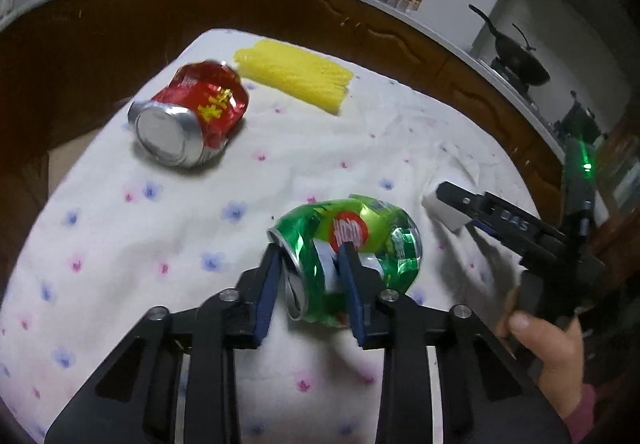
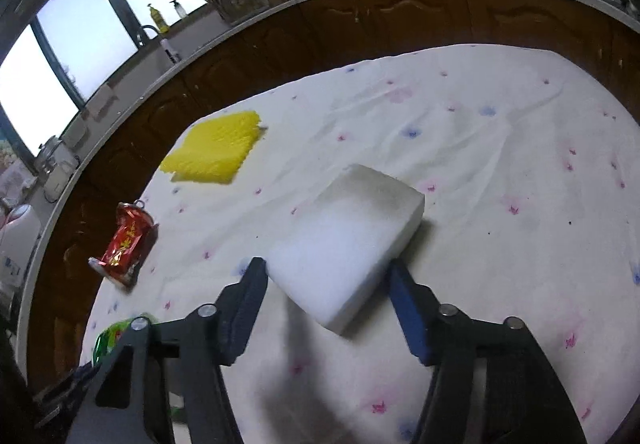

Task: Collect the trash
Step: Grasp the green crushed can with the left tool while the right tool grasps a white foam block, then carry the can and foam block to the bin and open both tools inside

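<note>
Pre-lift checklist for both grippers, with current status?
1. Left gripper straddles the green can: ok, one finger at the can's rim end, the other on its crushed body.
2. Left pads actually pressing the can: ok, they appear to touch on both sides.
3. Right gripper lined up on the white foam block: ok, the block's near end sits between the fingers.
4. Right pads pressing the block: not ok, a gap shows beside the right finger.
5. Red can and yellow sponge out of the way: ok, both lie apart.
6. Trash bin location: cannot tell, none in view.
</note>
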A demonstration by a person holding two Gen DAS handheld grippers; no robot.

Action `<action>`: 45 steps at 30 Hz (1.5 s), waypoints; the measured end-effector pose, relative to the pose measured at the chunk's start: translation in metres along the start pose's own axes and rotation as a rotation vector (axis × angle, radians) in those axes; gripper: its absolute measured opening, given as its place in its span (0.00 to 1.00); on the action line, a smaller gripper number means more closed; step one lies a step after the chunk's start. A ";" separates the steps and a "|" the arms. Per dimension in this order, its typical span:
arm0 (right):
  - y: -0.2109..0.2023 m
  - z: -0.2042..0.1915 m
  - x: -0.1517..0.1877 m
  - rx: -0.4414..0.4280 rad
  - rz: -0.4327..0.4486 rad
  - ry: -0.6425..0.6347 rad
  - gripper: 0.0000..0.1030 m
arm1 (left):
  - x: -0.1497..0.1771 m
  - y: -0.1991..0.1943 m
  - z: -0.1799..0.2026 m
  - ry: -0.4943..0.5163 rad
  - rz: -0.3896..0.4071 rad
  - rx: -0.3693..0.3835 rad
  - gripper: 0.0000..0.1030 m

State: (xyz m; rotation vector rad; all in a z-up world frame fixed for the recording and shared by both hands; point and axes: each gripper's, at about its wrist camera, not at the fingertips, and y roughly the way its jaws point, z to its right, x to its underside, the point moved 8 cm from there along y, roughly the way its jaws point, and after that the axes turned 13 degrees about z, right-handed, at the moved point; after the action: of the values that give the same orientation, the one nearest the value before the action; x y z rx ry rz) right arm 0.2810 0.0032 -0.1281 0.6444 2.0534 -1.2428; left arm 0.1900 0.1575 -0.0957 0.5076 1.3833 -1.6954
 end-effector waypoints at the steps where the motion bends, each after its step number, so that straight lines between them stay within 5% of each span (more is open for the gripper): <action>1: -0.003 0.002 0.000 -0.008 0.005 0.004 0.55 | -0.001 0.000 0.003 -0.002 -0.001 0.017 0.23; 10: -0.058 0.025 -0.013 -0.053 0.078 0.015 0.55 | -0.008 -0.004 0.043 0.025 0.013 0.104 0.20; 24: -0.159 0.099 -0.013 0.035 0.179 0.013 0.55 | 0.008 -0.003 0.147 0.119 -0.006 0.254 0.19; 45: -0.232 0.170 0.001 0.127 0.244 0.075 0.55 | 0.027 -0.009 0.245 0.215 -0.024 0.384 0.18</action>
State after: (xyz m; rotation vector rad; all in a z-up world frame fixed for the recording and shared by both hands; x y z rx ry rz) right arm 0.1663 -0.2494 -0.0524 0.9834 1.8985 -1.2276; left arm 0.2179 -0.0802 -0.0368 0.9137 1.2129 -1.9827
